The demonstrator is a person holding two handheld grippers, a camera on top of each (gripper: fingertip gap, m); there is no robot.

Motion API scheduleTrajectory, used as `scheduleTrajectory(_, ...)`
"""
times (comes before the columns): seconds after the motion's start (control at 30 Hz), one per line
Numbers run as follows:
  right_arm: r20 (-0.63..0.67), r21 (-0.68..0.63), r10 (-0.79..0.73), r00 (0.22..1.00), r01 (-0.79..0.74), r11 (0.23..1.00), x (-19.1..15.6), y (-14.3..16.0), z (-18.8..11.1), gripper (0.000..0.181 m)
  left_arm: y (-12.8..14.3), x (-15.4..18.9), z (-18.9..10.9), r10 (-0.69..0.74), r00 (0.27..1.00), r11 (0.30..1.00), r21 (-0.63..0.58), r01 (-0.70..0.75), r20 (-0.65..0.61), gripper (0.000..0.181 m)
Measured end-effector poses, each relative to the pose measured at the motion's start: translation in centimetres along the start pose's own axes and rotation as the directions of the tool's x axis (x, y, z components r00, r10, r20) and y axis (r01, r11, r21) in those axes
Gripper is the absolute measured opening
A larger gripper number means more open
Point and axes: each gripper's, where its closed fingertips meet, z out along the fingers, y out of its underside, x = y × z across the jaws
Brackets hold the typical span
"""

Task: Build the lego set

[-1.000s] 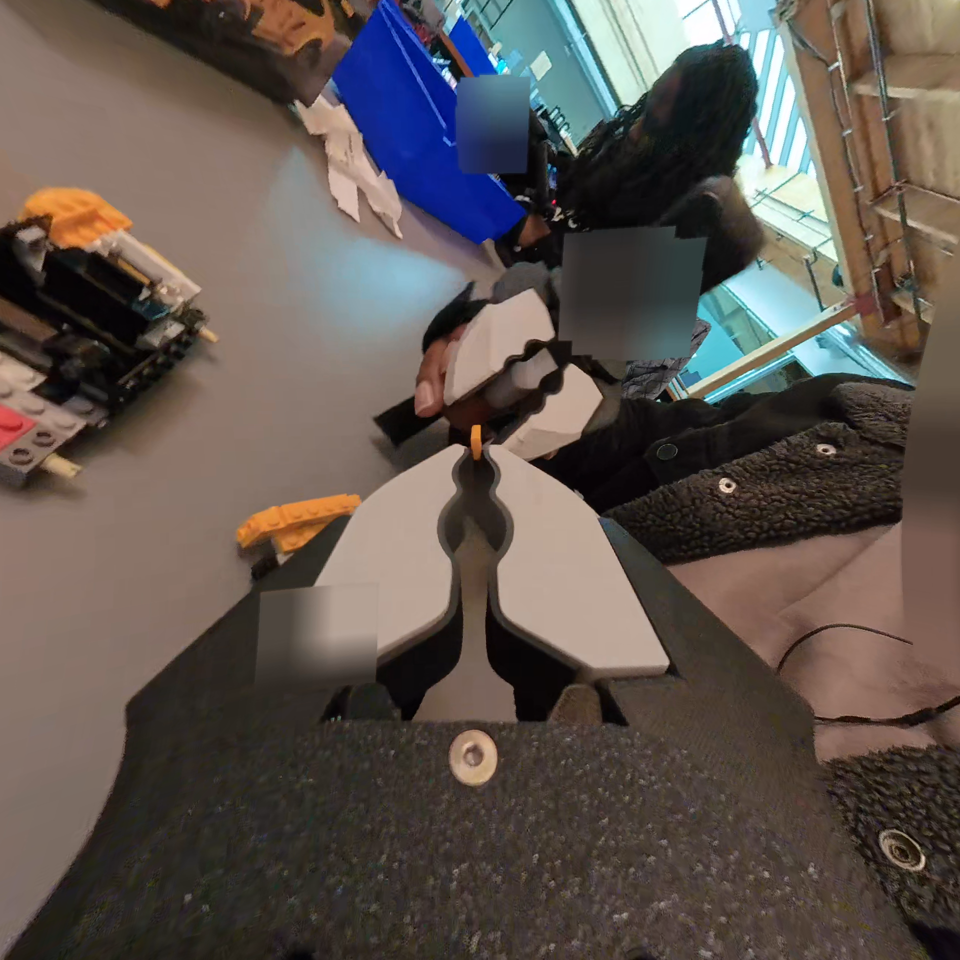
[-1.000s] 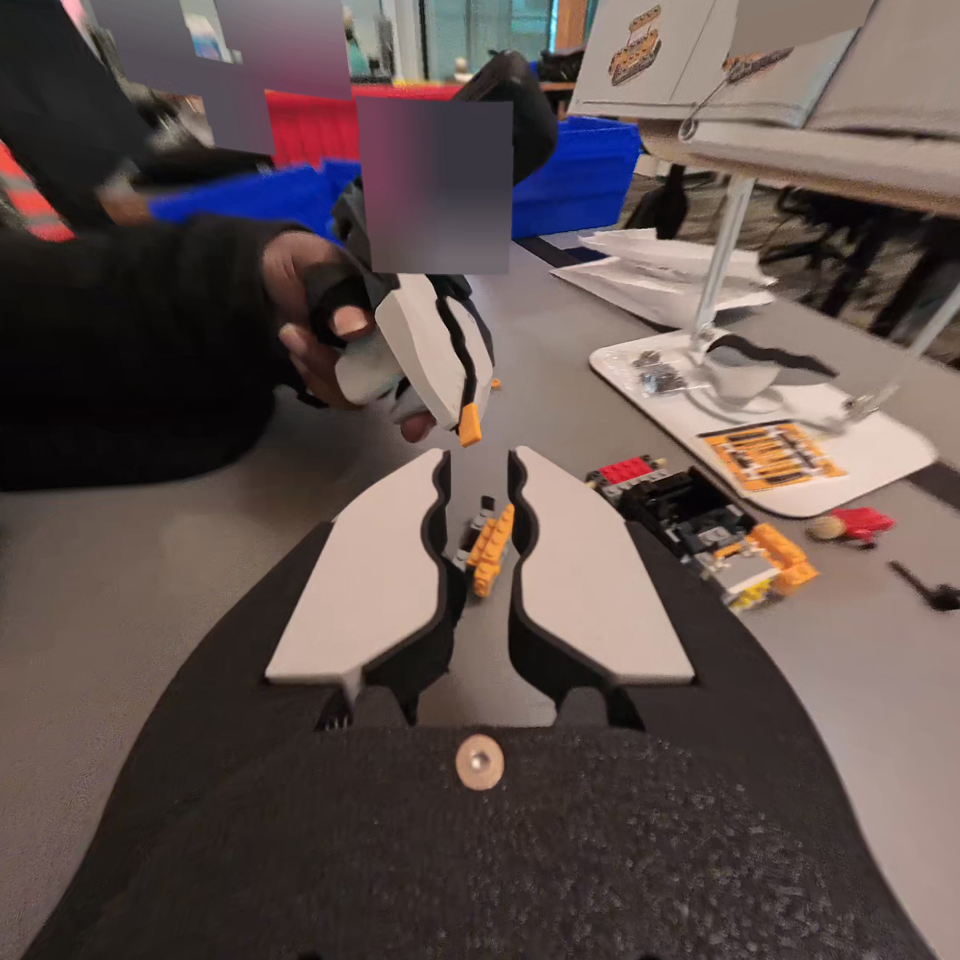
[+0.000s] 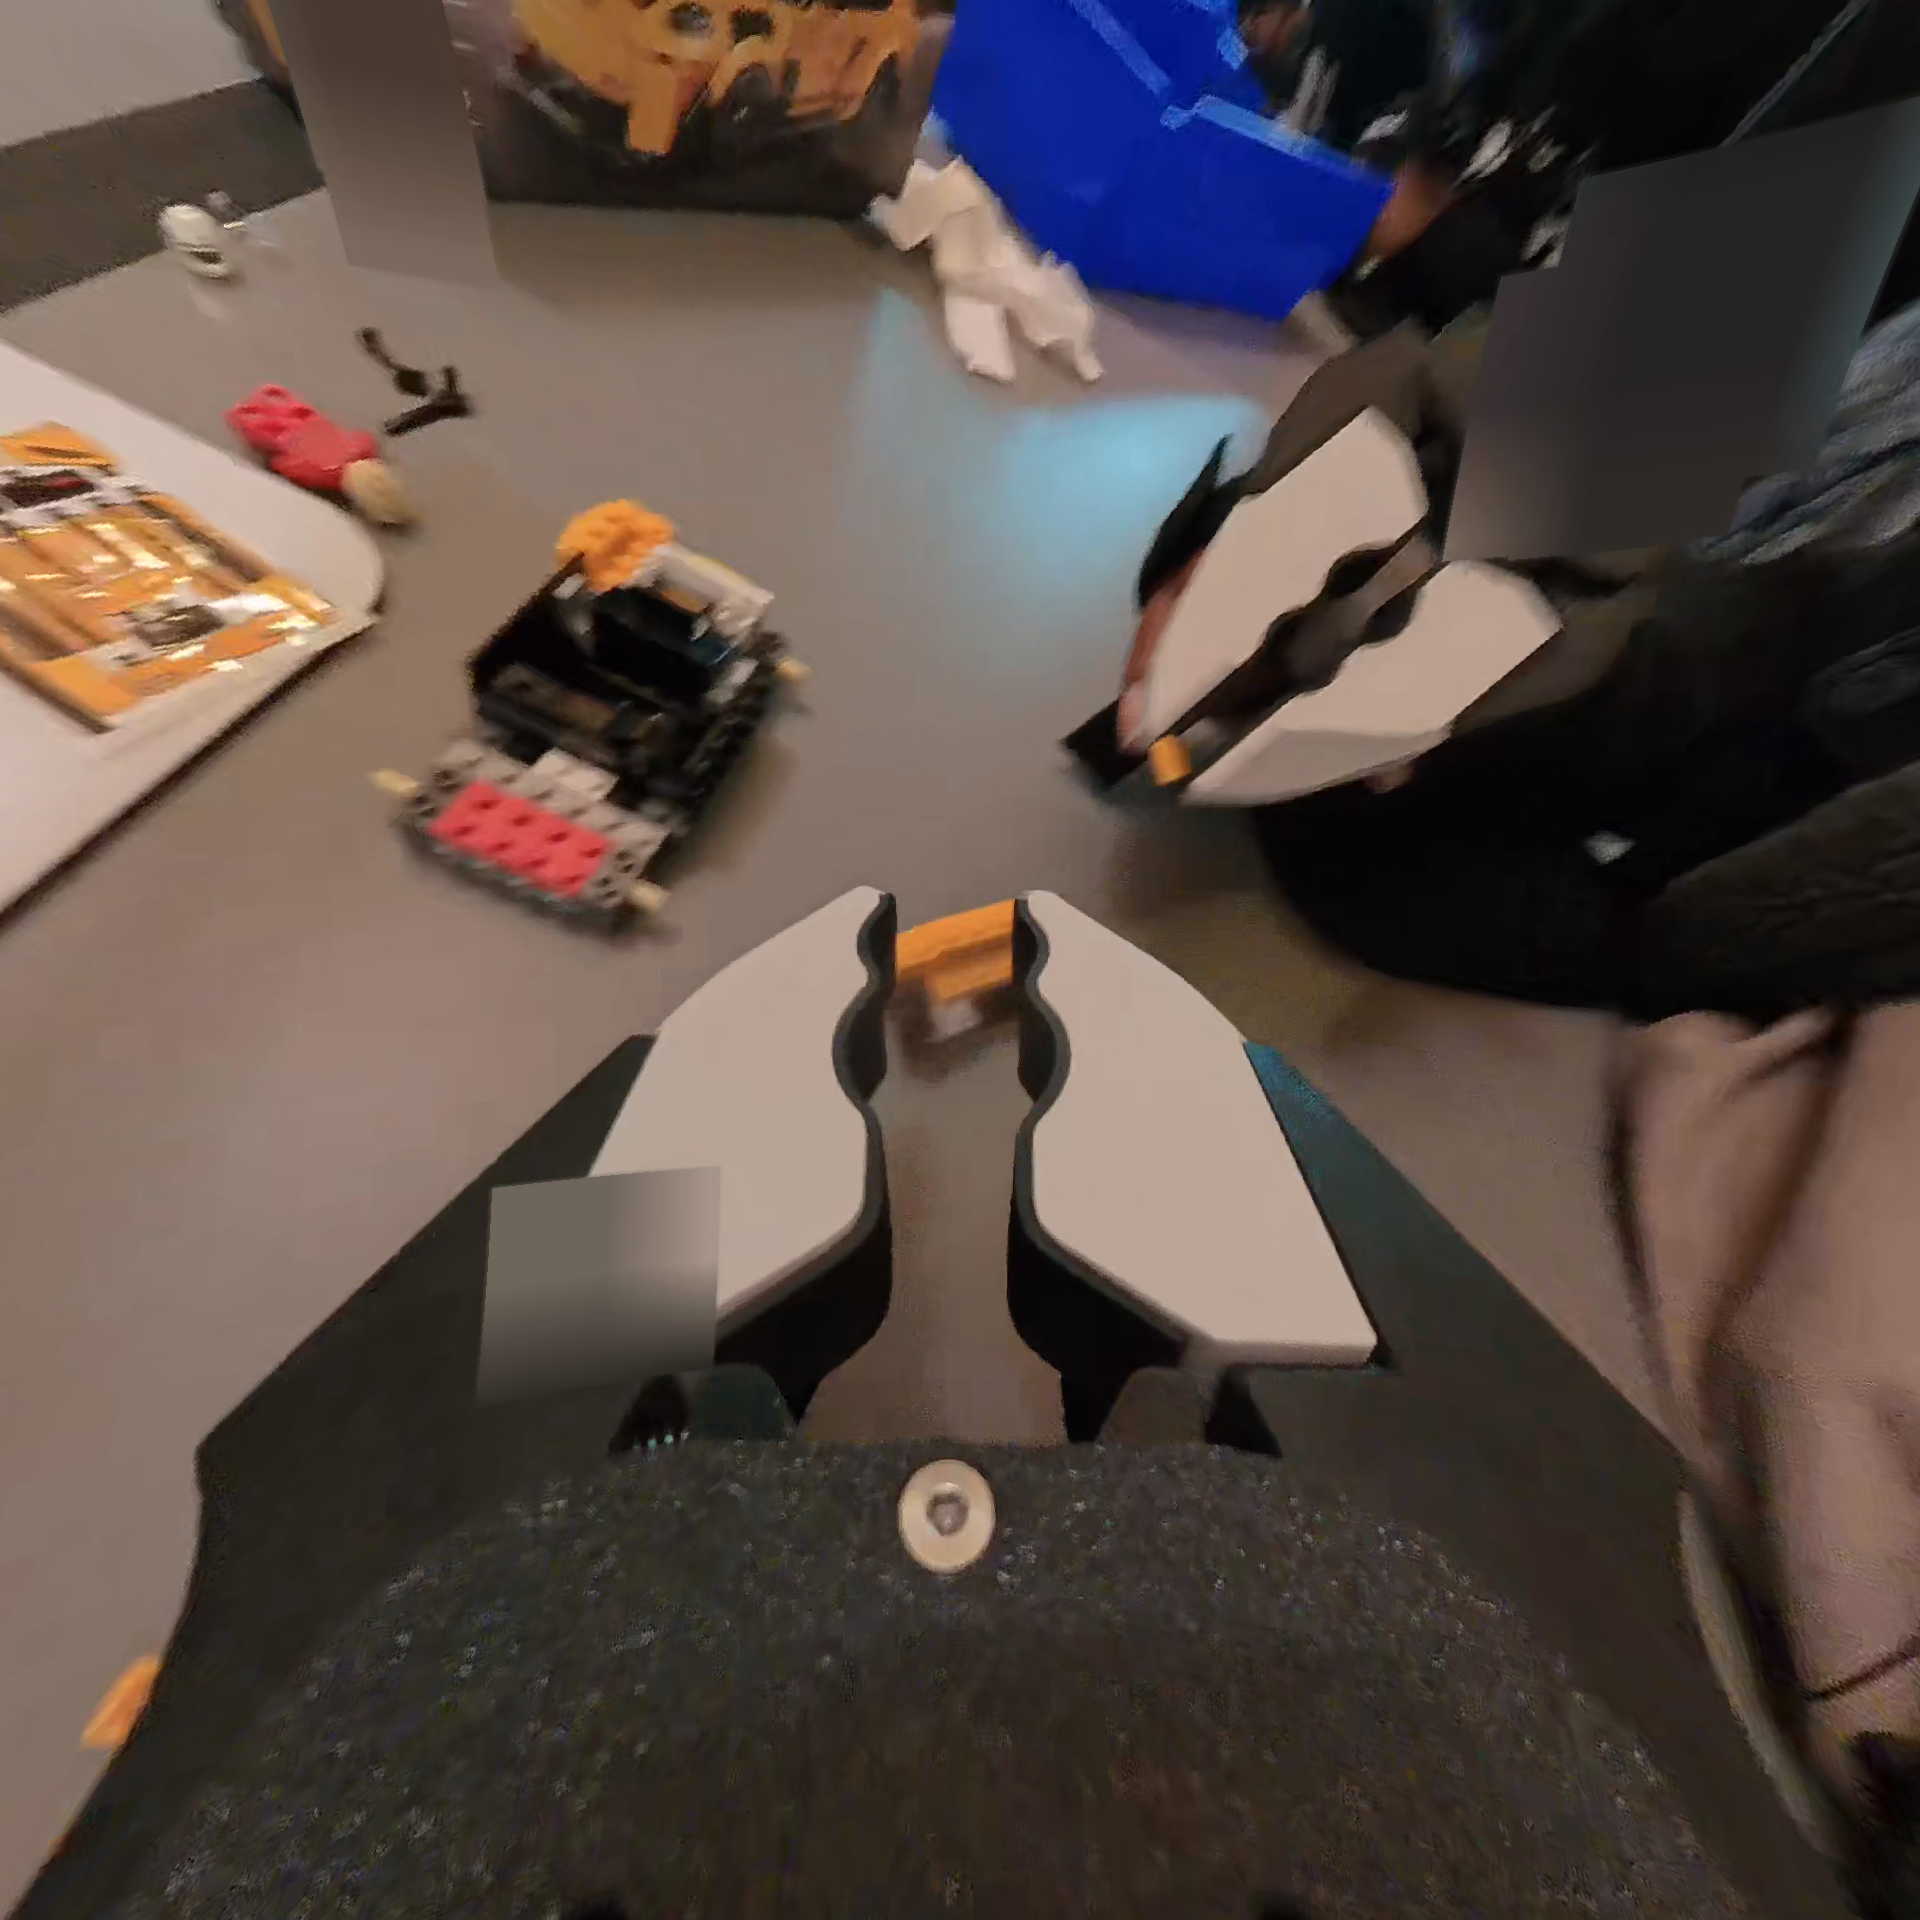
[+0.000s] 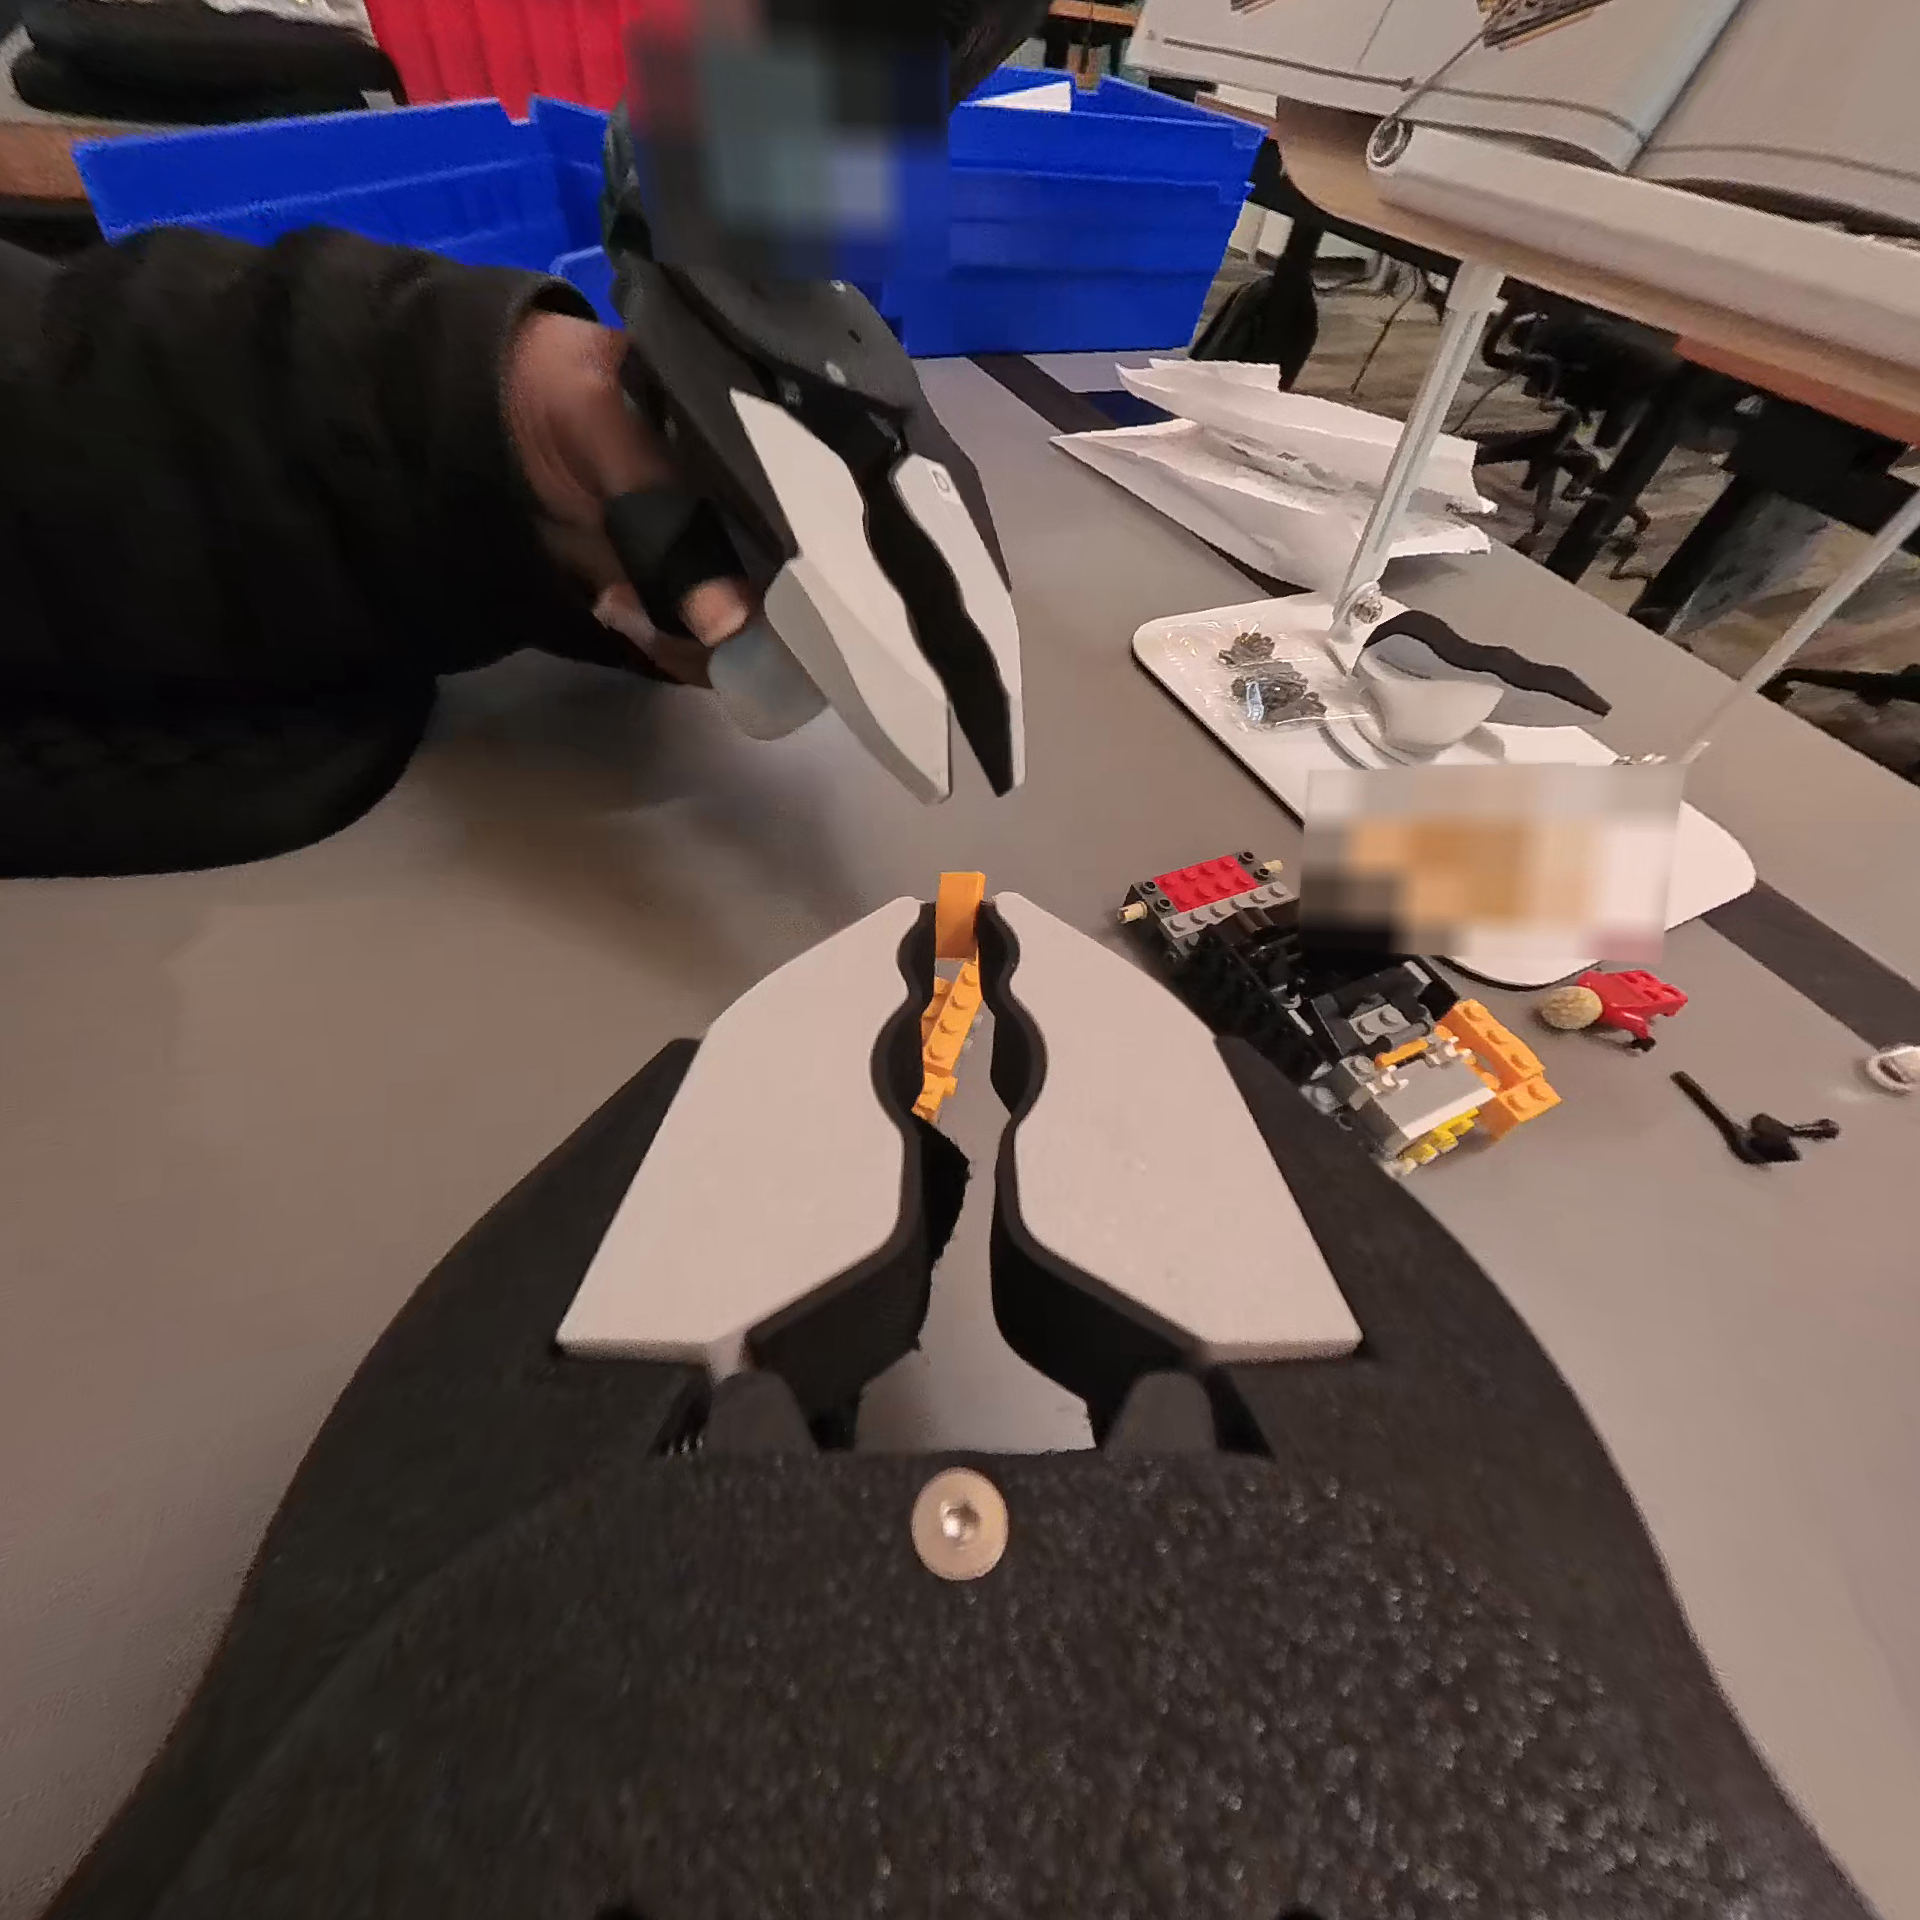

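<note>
**A:** What was on the table just then?

**B:** The table (image 3: 260, 1039) was a plain matte grey. From the left gripper (image 3: 954, 914), the half-built car model (image 3: 613, 707) lay on it at ten o'clock: black frame, a red plate at the near end, orange bricks at the far end. An instruction booklet (image 3: 135, 592) sat on a white stand base at nine o'clock. A loose red piece (image 3: 296, 436) and some small black parts (image 3: 416, 390) lay farther out, toward eleven.

**A:** And the tools?

**B:** The left gripper's jaws stood apart and held nothing. It hung above the table, with an orange brick strip (image 4: 948, 1023) lying on the surface under its tips. The right gripper (image 4: 958, 914), at two o'clock from the left one, was clamped on a small orange piece (image 4: 958, 909) that stood upright in its tips.

**A:** How close were the two grippers?

**B:** They were near each other but not touching. From the right gripper, the left one hovered at twelve o'clock and pointed downward.

**A:** What about the room behind them?

**B:** Blue plastic bins (image 4: 1081, 208) lined the far edge of the table, with crumpled white paper bags (image 3: 997, 281) beside them. A box printed with an orange car (image 3: 675, 94) stood at eleven o'clock from the left gripper. Beyond the table were more desks and chairs, too blurred to describe.
</note>
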Motion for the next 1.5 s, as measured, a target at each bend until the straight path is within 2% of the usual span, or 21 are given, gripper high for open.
scheduleTrajectory(0.17, 0.023, -0.008, 0.054, 0.998, -0.054, 0.999, 0.0, 0.3, 0.1, 0.008, 2.7, -1.9, 1.3, 0.221, 0.973, 0.97, -0.117, -0.212, 0.069, 0.044)
scheduleTrajectory(0.23, 0.031, -0.019, 0.068, 0.997, -0.067, 0.998, -0.1, 0.5, 0.2, 0.007, 3.6, -1.6, 2.1, 0.321, 0.946, 0.935, -0.173, -0.309, 0.044, 0.054)
scheduleTrajectory(0.33, 0.045, -0.047, 0.08, 0.996, -0.078, 0.996, -0.3, 0.9, 0.4, 0.007, 4.4, -0.8, 3.0, 0.416, 0.909, 0.885, -0.223, -0.408, -0.016, 0.059)
scheduleTrajectory(0.6, 0.116, -0.198, 0.113, 0.987, -0.089, 0.976, -1.0, 2.9, 0.7, 0.007, 5.5, 0.3, 4.0, 0.452, 0.892, 0.848, -0.306, -0.434, -0.012, 0.032)
scheduleTrajectory(0.77, 0.195, -0.315, 0.117, 0.974, -0.051, 0.948, -1.8, 3.8, 0.1, 0.007, 6.4, 2.3, 3.3, 0.475, 0.876, 0.818, -0.324, -0.475, -0.083, 0.036)
scheduleTrajectory(0.93, 0.261, -0.386, 0.068, 0.963, 0.039, 0.922, -2.0, 3.6, 0.3, 0.007, 5.5, 2.2, 4.1, 0.44, 0.896, 0.859, -0.265, -0.439, -0.056, 0.05)
scheduleTrajectory(1.07, 0.312, -0.479, 0.055, 0.949, 0.107, 0.871, -1.9, 4.3, 0.9, 0.007, 6.2, 1.8, 4.6, 0.472, 0.88, 0.834, -0.301, -0.462, -0.042, 0.028)
scheduleTrajectory(1.23, 0.349, -0.555, 0.071, 0.934, 0.145, 0.819, -1.9, 5.3, 1.1, 0.007, 6.3, 2.2, 4.7, 0.474, 0.879, 0.832, -0.299, -0.467, -0.052, 0.028)
scheduleTrajectory(1.5, 0.388, -0.601, 0.127, 0.913, 0.147, 0.785, -2.0, 5.5, 1.1, 0.008, 6.3, 2.3, 4.7, 0.478, 0.877, 0.83, -0.296, -0.472, -0.057, 0.028)
